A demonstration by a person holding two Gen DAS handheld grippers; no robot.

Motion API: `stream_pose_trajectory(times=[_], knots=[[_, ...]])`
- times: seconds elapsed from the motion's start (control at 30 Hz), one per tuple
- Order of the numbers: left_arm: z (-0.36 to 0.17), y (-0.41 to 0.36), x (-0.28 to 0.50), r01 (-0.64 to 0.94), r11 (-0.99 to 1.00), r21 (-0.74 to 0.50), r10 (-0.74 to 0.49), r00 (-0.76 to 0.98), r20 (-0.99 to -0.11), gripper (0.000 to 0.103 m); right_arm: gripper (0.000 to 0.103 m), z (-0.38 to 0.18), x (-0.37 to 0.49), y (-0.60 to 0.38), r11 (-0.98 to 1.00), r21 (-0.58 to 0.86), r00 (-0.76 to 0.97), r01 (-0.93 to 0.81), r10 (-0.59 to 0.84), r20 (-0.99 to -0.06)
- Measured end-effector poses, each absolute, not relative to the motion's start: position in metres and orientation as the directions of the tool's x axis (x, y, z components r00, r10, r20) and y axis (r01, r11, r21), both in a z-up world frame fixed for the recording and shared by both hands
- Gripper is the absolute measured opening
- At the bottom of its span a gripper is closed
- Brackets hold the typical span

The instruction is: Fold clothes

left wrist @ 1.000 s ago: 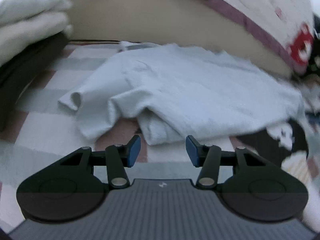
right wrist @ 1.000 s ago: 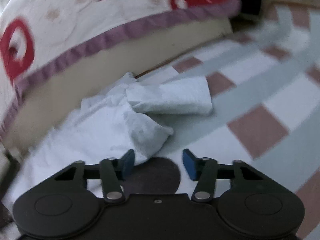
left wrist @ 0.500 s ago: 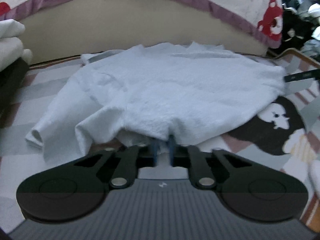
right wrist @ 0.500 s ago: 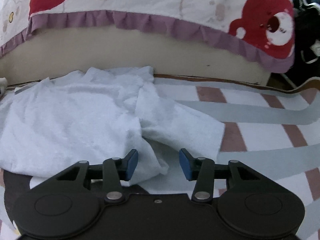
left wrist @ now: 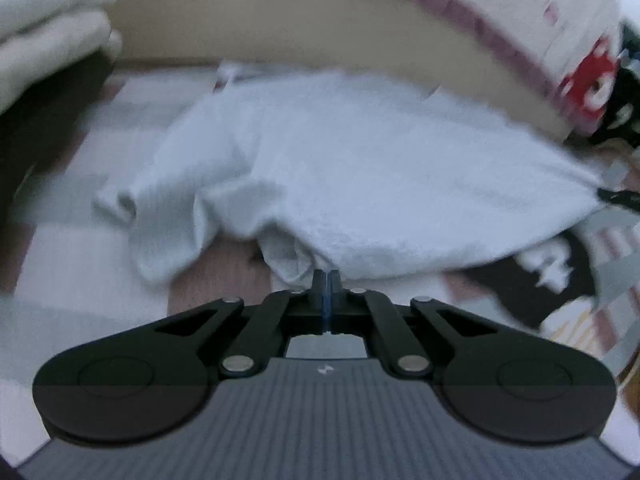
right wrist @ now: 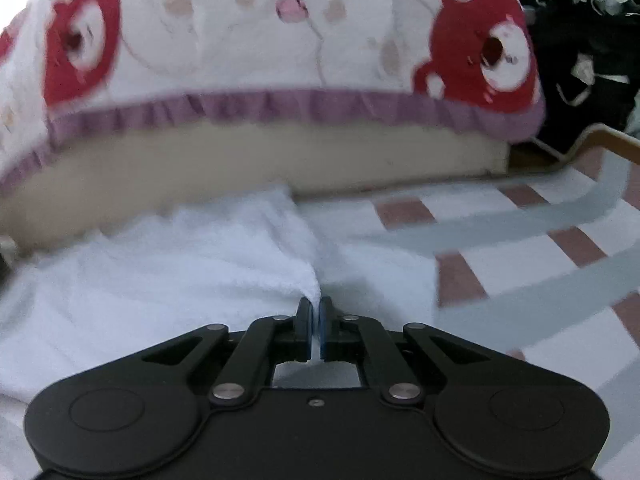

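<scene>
A white fleecy garment (left wrist: 360,184) lies spread on a checked mat, one sleeve (left wrist: 132,204) flopped out at the left. My left gripper (left wrist: 326,278) is shut on the garment's near edge. In the right wrist view the same garment (right wrist: 160,264) fills the lower left, and my right gripper (right wrist: 315,308) is shut on a pinched-up corner of it. The tip of the right gripper (left wrist: 618,198) shows at the far right of the left wrist view, pulling the cloth taut.
A bed with a bear-print cover and purple frill (right wrist: 280,104) runs along the back. Folded white clothes (left wrist: 44,40) are stacked on something dark at the left. Dark clothes (right wrist: 580,52) are piled at the far right. The checked mat (right wrist: 520,248) stretches to the right.
Both grippers went from open to shut on the garment's edge, left first, then right. The cloth is now drawn taut between them and lifted slightly.
</scene>
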State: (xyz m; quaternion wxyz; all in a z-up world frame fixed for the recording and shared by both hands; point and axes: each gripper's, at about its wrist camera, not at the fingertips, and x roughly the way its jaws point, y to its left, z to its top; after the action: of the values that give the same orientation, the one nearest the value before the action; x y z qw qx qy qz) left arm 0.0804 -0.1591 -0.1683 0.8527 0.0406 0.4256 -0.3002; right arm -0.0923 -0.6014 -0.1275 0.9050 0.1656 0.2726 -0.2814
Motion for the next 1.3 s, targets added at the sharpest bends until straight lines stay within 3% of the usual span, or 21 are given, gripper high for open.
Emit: stream_pose_trajectory(times=[0.2, 0.23, 0.27, 0.3, 0.37, 0.43, 0.5, 0.6, 0.7, 0.87, 0.93, 0.97, 1.0, 1.03, 1.17, 1.3], knots=[[-0.171, -0.161, 0.088, 0.435, 0.844, -0.315, -0.494, 0.399, -0.772, 0.008, 0.004, -0.148, -0.086, -0.596, 0.745, 0.084, 0.603, 0.662, -0.463, -0.649], [-0.171, -0.160, 0.090, 0.411, 0.845, -0.343, -0.502, 0.387, -0.773, 0.013, 0.008, -0.149, -0.086, -0.596, 0.740, 0.089, 0.600, 0.667, -0.462, -0.653], [-0.170, -0.160, 0.091, 0.386, 0.845, -0.371, -0.511, 0.375, -0.773, 0.035, 0.009, -0.149, -0.088, -0.598, 0.729, 0.104, 0.593, 0.677, -0.457, -0.663], [-0.169, -0.160, 0.093, 0.361, 0.844, -0.398, -0.520, 0.363, -0.773, 0.045, 0.012, -0.150, -0.093, -0.601, 0.705, 0.148, 0.594, 0.694, -0.443, -0.672], [-0.168, -0.159, 0.096, 0.308, 0.838, -0.450, -0.538, 0.340, -0.771, 0.052, 0.029, -0.150, -0.106, -0.606, 0.624, 0.283, 0.609, 0.728, -0.399, -0.686], [-0.167, -0.158, 0.100, 0.252, 0.829, -0.498, -0.557, 0.317, -0.767, 0.054, 0.058, -0.152, -0.120, -0.610, 0.526, 0.428, 0.643, 0.735, -0.337, -0.688], [-0.166, -0.162, 0.103, 0.213, 0.833, -0.511, -0.553, 0.311, -0.772, 0.070, 0.060, -0.157, -0.132, -0.613, 0.427, 0.589, 0.713, 0.686, -0.234, -0.661], [-0.170, -0.179, 0.111, 0.185, 0.868, -0.462, -0.497, 0.333, -0.801, 0.072, 0.061, -0.164, -0.127, -0.613, 0.359, 0.668, 0.746, 0.652, -0.148, -0.649], [-0.175, -0.187, 0.114, 0.154, 0.881, -0.447, -0.470, 0.380, -0.797, 0.074, 0.061, -0.168, -0.112, -0.615, 0.364, 0.632, 0.717, 0.684, -0.181, -0.673], [-0.179, -0.196, 0.114, 0.161, 0.918, -0.362, -0.392, 0.500, -0.772, 0.072, 0.062, -0.176, -0.102, -0.622, 0.373, 0.623, 0.725, 0.688, -0.302, -0.619], [-0.180, -0.201, 0.111, 0.186, 0.936, -0.300, -0.352, 0.544, -0.761, 0.063, 0.059, -0.180, -0.102, -0.625, 0.379, 0.631, 0.736, 0.677, -0.340, -0.585], [-0.180, -0.204, 0.110, 0.196, 0.945, -0.261, -0.326, 0.566, -0.757, 0.048, 0.055, -0.183, -0.102, -0.627, 0.378, 0.638, 0.742, 0.671, -0.353, -0.571], [-0.180, -0.206, 0.109, 0.205, 0.951, -0.230, -0.308, 0.580, -0.754, 0.032, 0.030, -0.185, -0.103, -0.630, 0.377, 0.645, 0.747, 0.665, -0.352, -0.564], [-0.179, -0.207, 0.110, 0.216, 0.952, -0.217, -0.304, 0.582, -0.754, 0.028, 0.013, -0.190, -0.103, -0.635, 0.371, 0.663, 0.760, 0.650, -0.324, -0.564], [-0.172, -0.210, 0.110, 0.246, 0.949, -0.198, -0.308, 0.584, -0.751, 0.015, 0.011, -0.200, -0.120, -0.646, 0.275, 0.778, 0.822, 0.565, -0.268, -0.502], [-0.157, -0.205, 0.106, 0.253, 0.945, -0.209, -0.322, 0.586, -0.744, 0.012, 0.010, -0.177, -0.118, -0.636, 0.390, 0.726, 0.824, 0.567, -0.261, -0.503]])
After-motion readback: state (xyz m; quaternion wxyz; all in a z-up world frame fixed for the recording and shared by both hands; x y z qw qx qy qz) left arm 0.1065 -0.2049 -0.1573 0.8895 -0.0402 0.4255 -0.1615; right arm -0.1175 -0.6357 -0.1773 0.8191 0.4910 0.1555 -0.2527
